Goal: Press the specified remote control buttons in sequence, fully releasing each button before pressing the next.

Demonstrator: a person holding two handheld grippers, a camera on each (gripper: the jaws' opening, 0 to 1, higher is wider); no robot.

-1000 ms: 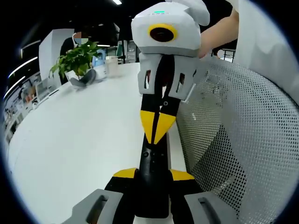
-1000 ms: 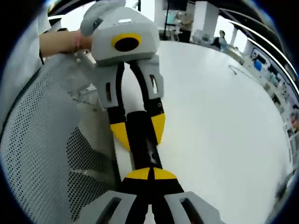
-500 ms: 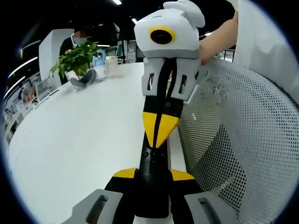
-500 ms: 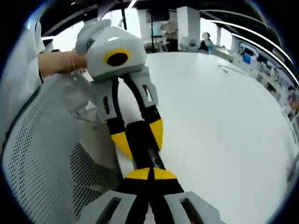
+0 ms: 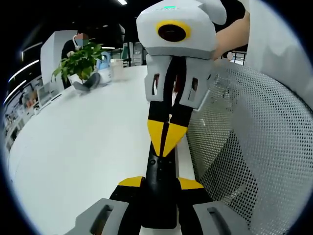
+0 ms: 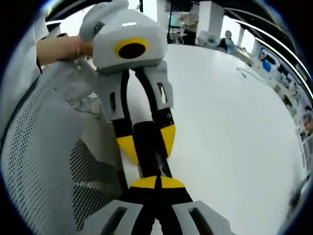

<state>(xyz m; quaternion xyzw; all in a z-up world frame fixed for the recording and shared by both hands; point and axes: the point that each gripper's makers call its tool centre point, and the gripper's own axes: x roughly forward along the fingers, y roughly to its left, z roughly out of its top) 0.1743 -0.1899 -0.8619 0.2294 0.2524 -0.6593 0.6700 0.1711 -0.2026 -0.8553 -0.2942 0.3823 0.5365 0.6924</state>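
Since half a second ago the right gripper [image 5: 166, 147] has tipped back down in the left gripper view, its white housing now lower and more level, yellow tips again meeting the black remote control [image 5: 160, 191] near its far end; in the right gripper view the whole scene has swung, so the camera has moved, and the left gripper [image 6: 145, 142] looks closer to upright than it did. The remote control [image 6: 149, 152] is a long black bar lying along the edge of the white table [image 5: 83, 142], held lengthwise between the two tools. In the left gripper view the left gripper's own yellow-padded jaws stand on either side of the near end of the remote and clamp it. The right gripper comes in from the top with its two yellow tips drawn together to a point, touching the top face of the remote — closed, holding nothing. The right gripper view agrees: its own jaws rise from the bottom with yellow pads pressed together over the remote, and beyond them the left gripper straddles the black bar with a yellow pad on each side. A hand [image 6: 61, 49] grasps the left gripper's housing at upper left of that view. A white mesh chair back [image 5: 249, 147] stands just beside the table edge. Far off on the table a potted plant [image 5: 80, 61] sits near a white cup [image 5: 116, 68] — well apart from the remote.
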